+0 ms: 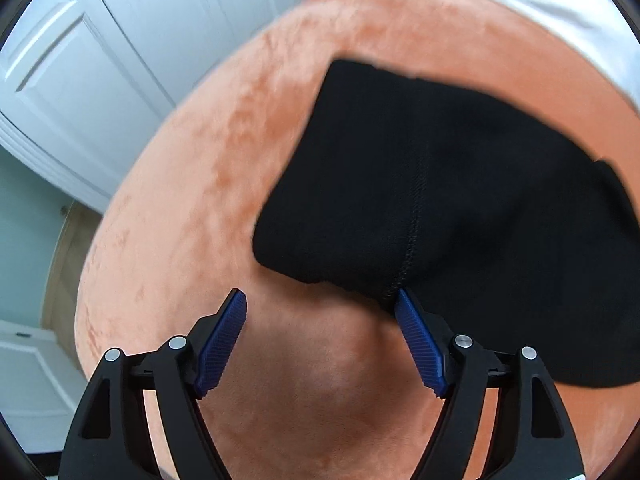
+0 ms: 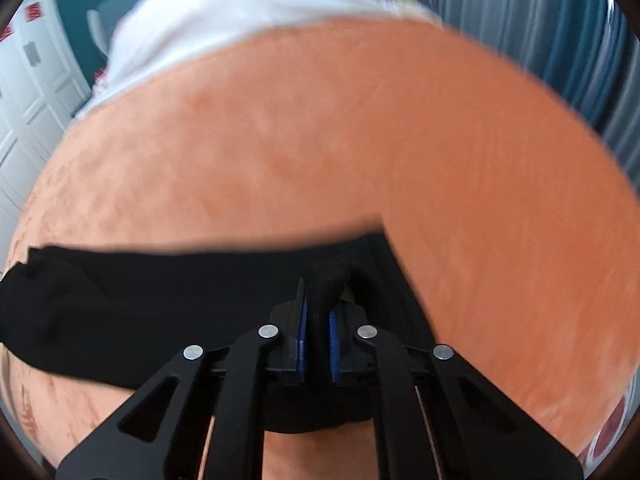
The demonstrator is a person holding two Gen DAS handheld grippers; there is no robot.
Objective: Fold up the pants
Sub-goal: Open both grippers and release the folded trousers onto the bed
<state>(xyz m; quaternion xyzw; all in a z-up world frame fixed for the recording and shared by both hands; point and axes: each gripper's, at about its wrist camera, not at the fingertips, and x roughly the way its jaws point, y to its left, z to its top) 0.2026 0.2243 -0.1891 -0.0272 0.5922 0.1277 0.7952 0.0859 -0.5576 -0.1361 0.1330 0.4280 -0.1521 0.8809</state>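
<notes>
left gripper (image 1: 320,300) nearest the lens, blue-padded fingers (image 1: 221,344) spread wide, nothing between them; its right-hand pad just touches the near hem of the black pants (image 1: 432,200), by the stitched seam. pants lie folded into a flat block on the orange plush blanket (image 1: 208,184), toward its middle. right gripper (image 2: 318,320) clamped together on a pinched-up ridge of the pants' cloth, near the pants' right end in that view. white bedding (image 2: 224,12) beyond the blanket's far edge. white panelled doors (image 1: 100,60) left of the blanket.

Bright, even daylight; motion blur; fisheye-warped edges
</notes>
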